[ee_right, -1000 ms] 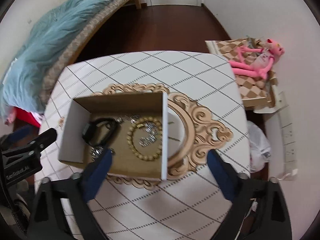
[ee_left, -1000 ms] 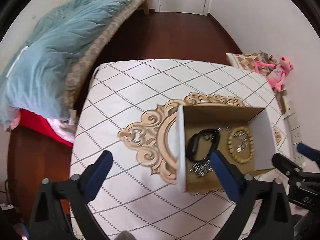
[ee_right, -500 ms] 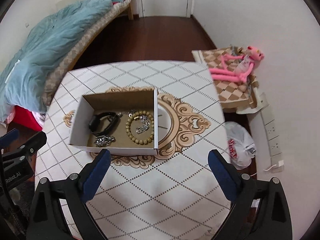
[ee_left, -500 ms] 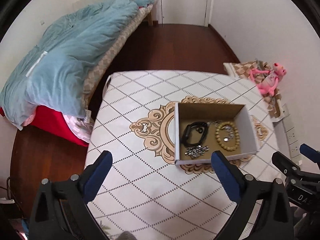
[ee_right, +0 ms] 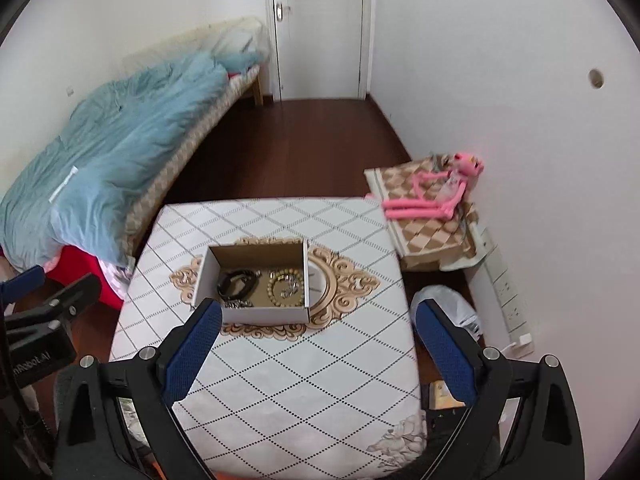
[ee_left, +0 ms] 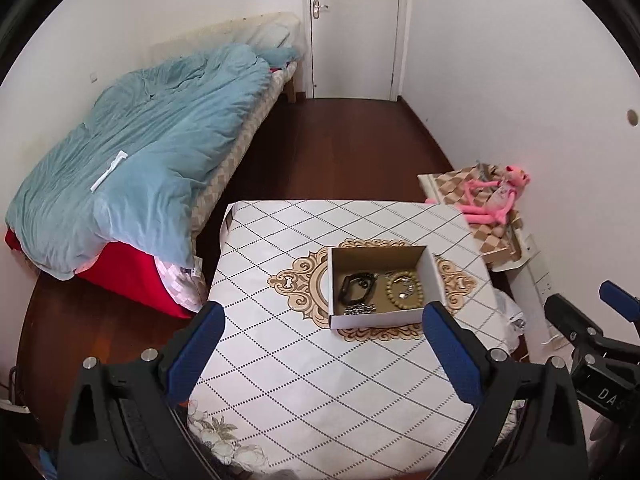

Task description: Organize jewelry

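An open cardboard box (ee_left: 431, 276) (ee_right: 208, 270) stands in the middle of a table with a white diamond-pattern cloth (ee_left: 320, 380) (ee_right: 280, 380). In the box lie a black band (ee_left: 356, 288) (ee_right: 236, 282), a wooden bead bracelet (ee_left: 404, 290) (ee_right: 285, 286) with a silver piece inside it, and a silver chain (ee_left: 360, 309) (ee_right: 238, 303). My left gripper (ee_left: 326, 350) is open and empty, well above and short of the box. My right gripper (ee_right: 318, 344) is open and empty, also high and back from the box.
A bed with a blue duvet (ee_left: 140, 160) (ee_right: 100, 160) runs along the left. A pink plush toy (ee_left: 492, 200) (ee_right: 436, 192) lies on a checkered box by the right wall. A white plastic bag (ee_right: 444, 308) sits beside the table. Dark wooden floor leads to a door (ee_left: 352, 28).
Both grippers have pulled up and back from the box, which now looks much smaller. Both stayed open and empty. The jewelry in the box has not moved.
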Demonstrator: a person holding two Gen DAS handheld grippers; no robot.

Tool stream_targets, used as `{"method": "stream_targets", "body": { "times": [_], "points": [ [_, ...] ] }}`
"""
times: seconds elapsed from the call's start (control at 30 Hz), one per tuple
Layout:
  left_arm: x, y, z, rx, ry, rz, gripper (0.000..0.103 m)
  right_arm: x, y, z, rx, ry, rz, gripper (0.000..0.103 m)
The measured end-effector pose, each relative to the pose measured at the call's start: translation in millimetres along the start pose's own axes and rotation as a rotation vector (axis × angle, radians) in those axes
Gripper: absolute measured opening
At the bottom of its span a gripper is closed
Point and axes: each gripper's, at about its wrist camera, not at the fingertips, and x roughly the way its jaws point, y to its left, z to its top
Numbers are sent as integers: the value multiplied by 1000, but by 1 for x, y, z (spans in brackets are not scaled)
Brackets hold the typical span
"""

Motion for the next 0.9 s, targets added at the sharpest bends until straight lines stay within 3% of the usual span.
{"method": "stream_targets", "body": {
  "times": [0.23, 0.37, 0.6, 0.9],
  "points": [
    [-35, -1, -3, -18, -10, -29, 101, -55, -1, 3, -8, -81, -21, 99],
    [-45, -3, -6, -15, -1, -42, 101, -69, -3, 1, -4, -85, -16, 99],
    [-43, -6, -5, -3, 6, -29, 101, -61, -9, 1, 17, -29, 2, 99],
    [-18, -9, 15, -14, 33, 1, 101, -26, -10, 27, 26, 6, 1, 99]
  ]
}}
